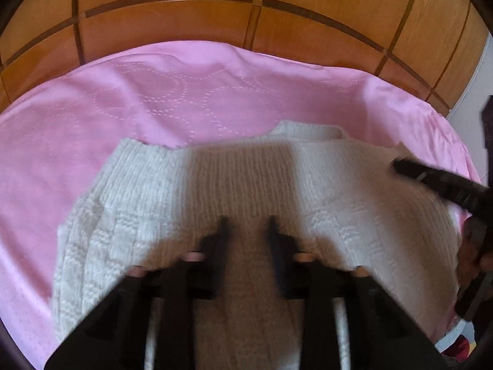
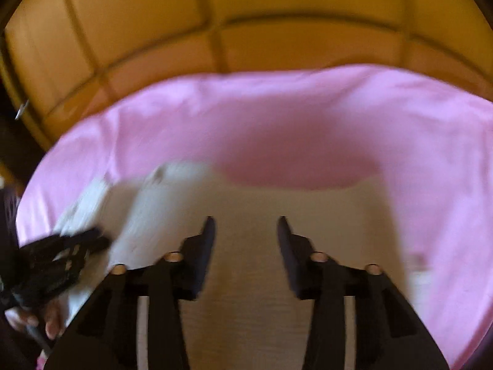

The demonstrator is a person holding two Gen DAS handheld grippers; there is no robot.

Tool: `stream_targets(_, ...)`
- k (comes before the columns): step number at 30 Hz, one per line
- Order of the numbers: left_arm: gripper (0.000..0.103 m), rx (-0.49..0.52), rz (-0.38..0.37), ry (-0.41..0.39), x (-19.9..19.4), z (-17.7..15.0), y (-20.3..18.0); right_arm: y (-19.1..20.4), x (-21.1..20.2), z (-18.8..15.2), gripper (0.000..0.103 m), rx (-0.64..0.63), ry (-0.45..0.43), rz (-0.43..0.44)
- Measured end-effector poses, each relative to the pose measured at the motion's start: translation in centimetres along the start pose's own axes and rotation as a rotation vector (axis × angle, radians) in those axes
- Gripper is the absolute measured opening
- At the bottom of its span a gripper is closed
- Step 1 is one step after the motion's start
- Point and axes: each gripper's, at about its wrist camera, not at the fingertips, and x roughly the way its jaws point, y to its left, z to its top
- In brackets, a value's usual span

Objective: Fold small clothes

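A cream cable-knit sweater (image 1: 246,172) lies spread on a pink bedspread (image 1: 154,98). My left gripper (image 1: 248,222) points down onto its near middle, and knit fabric fills the gap between the two fingers, which grip it. From the right, one of the right gripper's fingers (image 1: 431,182) reaches over the sweater's far right corner. The right wrist view is blurred. There my right gripper (image 2: 245,220) stands open just above the sweater (image 2: 246,203), with nothing pinched. The left gripper (image 2: 89,242) shows at the garment's left side, held by a hand (image 2: 34,317).
A panelled wooden board (image 1: 185,15) rises right behind the pink bedspread (image 2: 277,117). The quilted cover stretches bare to the left of the sweater and behind it. A bit of red and white cloth (image 1: 456,342) shows at the lower right edge.
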Motion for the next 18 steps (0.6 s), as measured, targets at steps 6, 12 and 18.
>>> stream_targets(6, 0.002, 0.038, 0.04, -0.073, -1.3, 0.1, -0.9, 3.0, 1.0, 0.2, 0.0, -0.093, -0.016, -0.061)
stream_targets(12, 0.002, 0.013, 0.064, -0.055, 0.2, 1.1, -0.5, 1.8, 2.0, 1.2, 0.0, -0.06, -0.024, -0.095)
stream_targets(18, 0.0, -0.053, 0.086, -0.01, 2.0, 0.9, 0.4, 0.8, 3.5, 0.9, 0.0, -0.018, -0.032, -0.066)
